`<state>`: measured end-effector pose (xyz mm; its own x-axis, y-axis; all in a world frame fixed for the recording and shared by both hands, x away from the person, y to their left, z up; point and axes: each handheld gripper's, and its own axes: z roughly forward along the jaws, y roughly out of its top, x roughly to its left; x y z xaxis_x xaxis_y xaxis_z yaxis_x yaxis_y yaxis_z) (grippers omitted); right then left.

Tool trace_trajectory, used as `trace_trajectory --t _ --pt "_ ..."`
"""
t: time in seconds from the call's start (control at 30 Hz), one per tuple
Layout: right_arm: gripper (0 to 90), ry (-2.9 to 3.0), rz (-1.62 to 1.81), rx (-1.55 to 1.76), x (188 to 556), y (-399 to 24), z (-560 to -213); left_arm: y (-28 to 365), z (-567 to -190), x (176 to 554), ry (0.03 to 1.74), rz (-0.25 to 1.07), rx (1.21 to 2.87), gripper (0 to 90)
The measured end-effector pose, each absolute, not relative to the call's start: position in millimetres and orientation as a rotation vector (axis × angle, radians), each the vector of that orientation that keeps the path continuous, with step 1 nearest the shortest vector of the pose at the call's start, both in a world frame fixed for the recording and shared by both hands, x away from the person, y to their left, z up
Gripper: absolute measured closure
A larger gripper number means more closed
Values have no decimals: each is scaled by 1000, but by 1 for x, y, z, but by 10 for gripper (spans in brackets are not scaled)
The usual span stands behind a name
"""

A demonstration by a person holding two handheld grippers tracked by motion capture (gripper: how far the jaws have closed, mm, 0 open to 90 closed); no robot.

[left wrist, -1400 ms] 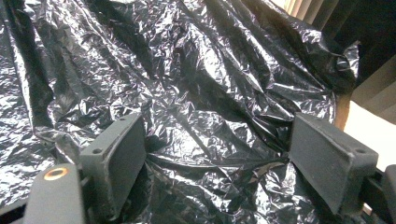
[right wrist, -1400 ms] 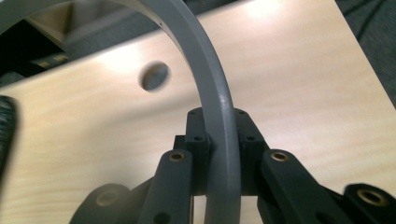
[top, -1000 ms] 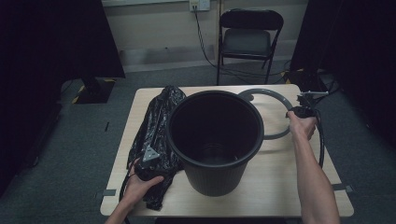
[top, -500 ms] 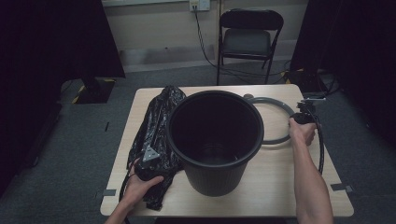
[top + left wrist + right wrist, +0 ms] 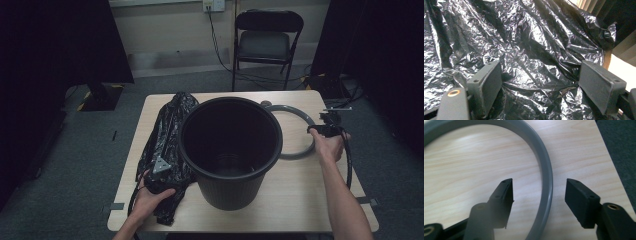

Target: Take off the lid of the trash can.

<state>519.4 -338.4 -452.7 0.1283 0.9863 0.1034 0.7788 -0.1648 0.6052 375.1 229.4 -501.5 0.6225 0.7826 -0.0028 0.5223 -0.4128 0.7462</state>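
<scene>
- Jaws of the right gripper [image 5: 537, 203] have just been opening; they stand spread on both sides of the grey plastic ring [image 5: 546, 170], and the pads do not press on it.
- Compared with one second ago, the ring now lies flat on the light wooden table [image 5: 295, 200], at the right of the high view, just beside the big black round plastic bin [image 5: 231, 150]. The right hand came a little lower in the frame with it.
- Left gripper [image 5: 539, 85] has not changed: jaws wide apart over the crumpled black plastic bag [image 5: 529, 45], which lies at the left of the bin. I cannot tell if the pads touch the film.
- My judgement: the ring is released and put aside, so the bin rim is free, and the bag can probably be put into the bin next.
</scene>
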Motion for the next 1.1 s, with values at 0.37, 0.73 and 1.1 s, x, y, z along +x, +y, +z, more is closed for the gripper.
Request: trace_trajectory --t 0.37,0.73,1.1 --pt "302 1905 847 1662 435 -295 -447 228 -501 367 1037 452 2106 185" --pt "269 2092 899 1511 396 -243 -486 227 -501 362 1019 442 2120 177" --pt "221 2067 910 1405 387 -223 -500 242 -464 375 1087 489 2039 220"
